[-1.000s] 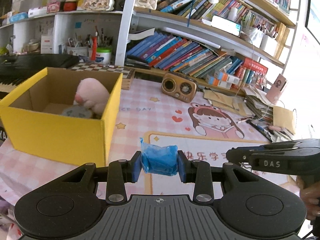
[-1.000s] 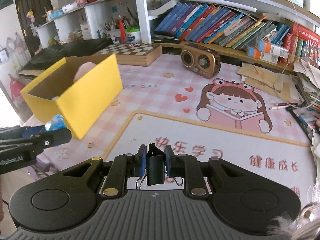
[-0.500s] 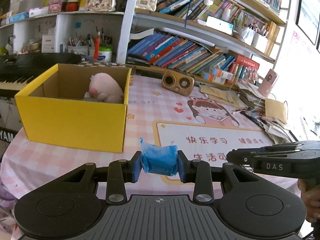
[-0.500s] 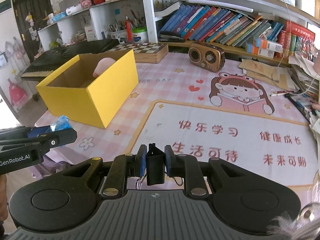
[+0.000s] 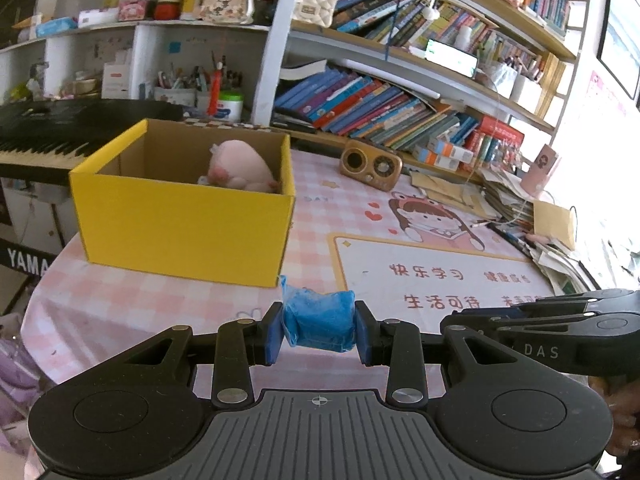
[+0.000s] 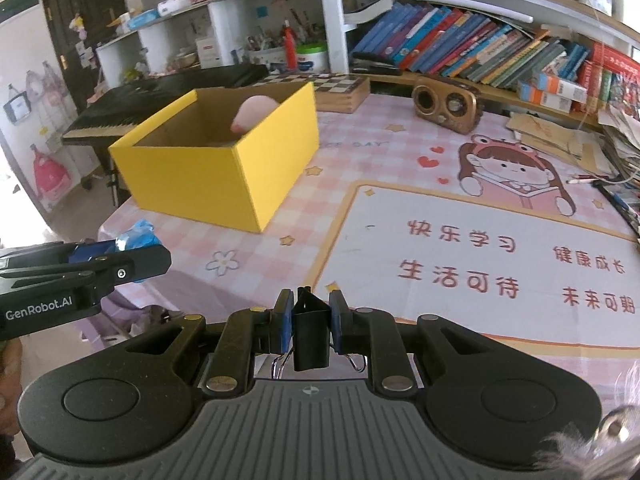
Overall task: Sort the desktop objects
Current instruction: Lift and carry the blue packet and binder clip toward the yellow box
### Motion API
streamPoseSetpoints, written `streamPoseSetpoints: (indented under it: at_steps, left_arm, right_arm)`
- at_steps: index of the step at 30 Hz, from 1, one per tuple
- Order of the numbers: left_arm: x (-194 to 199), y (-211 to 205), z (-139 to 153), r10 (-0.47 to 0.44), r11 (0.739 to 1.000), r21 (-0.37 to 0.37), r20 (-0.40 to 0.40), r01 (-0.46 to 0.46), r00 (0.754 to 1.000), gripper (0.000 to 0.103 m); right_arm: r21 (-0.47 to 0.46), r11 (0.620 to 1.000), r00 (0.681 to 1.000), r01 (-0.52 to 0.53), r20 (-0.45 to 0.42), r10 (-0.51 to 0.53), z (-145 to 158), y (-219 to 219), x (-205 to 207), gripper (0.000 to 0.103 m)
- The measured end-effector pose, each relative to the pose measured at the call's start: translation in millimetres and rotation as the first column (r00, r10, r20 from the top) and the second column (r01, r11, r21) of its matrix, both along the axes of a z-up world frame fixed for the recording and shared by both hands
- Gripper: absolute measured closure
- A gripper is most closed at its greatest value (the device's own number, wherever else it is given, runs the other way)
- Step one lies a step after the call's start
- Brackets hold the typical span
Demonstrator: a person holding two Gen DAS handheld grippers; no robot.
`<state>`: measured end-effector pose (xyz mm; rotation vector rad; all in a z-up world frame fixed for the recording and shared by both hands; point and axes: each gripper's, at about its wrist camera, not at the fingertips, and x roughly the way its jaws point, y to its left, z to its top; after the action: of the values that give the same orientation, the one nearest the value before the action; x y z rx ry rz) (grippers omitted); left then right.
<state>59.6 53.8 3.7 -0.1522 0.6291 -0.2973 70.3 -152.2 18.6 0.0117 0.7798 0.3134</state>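
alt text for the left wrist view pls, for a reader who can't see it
The left gripper is shut on a crumpled blue packet above a pink checked tablecloth. Ahead stands an open yellow cardboard box holding a pink plush toy, with bookshelves behind.

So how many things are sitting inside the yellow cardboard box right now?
1 visible: a pink plush toy at the far right corner of the yellow cardboard box. The box walls hide its floor, so more may be hidden.

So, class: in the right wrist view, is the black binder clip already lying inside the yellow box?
No, the black binder clip is clamped in the right gripper, apart from the yellow box on the table.
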Motion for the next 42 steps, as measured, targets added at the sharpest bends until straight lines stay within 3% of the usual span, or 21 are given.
streamPoseSetpoints:
  at_steps: [25,42]
  left_arm:
    - [-10.7,58.2,3.6,0.129,0.991,-0.021,0.008,-0.129,0.992,0.069]
    - [35.0,69.1,24.8,0.185,0.983,-0.021,0.079,-0.184,0.979,0.069]
  right_arm:
    - [-0.004,0.990,0.990,-0.143,-0.008,0.143,2.5,63.9,13.5,0.086]
    - [0.026,0.981,0.980,-0.191,0.052,0.190,26.2,82.6,70.5,0.086]
